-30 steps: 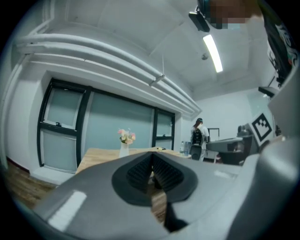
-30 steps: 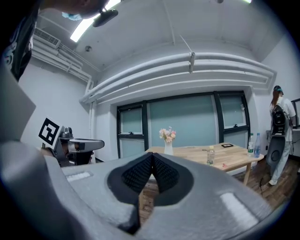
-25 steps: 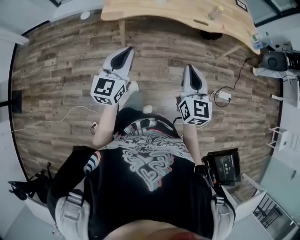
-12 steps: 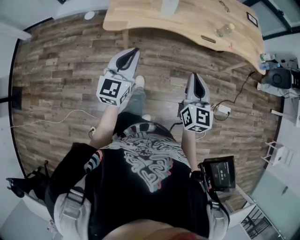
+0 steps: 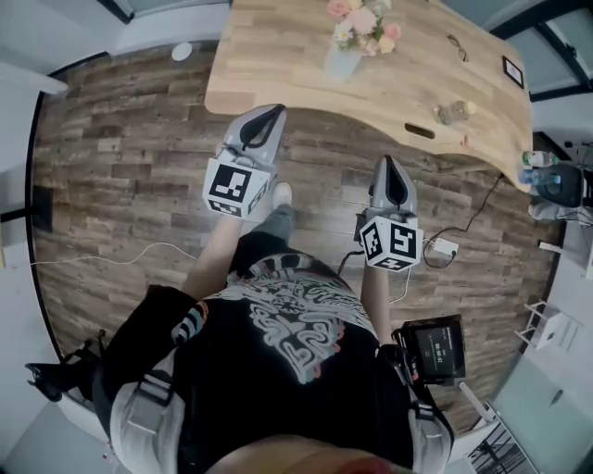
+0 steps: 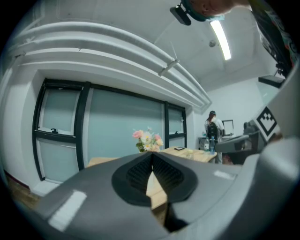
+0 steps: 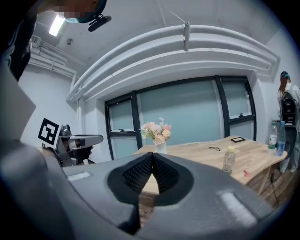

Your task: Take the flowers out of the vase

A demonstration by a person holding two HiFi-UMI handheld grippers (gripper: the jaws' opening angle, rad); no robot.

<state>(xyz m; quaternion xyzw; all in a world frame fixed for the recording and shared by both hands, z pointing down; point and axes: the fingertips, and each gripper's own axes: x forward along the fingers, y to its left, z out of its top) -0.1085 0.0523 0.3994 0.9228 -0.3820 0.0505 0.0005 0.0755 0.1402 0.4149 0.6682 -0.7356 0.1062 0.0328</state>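
We hold the left gripper (image 5: 271, 116) and the right gripper (image 5: 388, 165) both clenched on nothing, aimed at the counter (image 5: 278, 69); the flowers (image 5: 363, 20) stand in their vase (image 5: 341, 61) well ahead of both gripper tips, out of reach. To close in well, we judge we should step up to the counter's edge, open the jaws before reaching, steady the vase with one gripper and take the stems low with the other; against a second ago, the counter lies nearer the tips and the flowers, then unseen from the head, now show.
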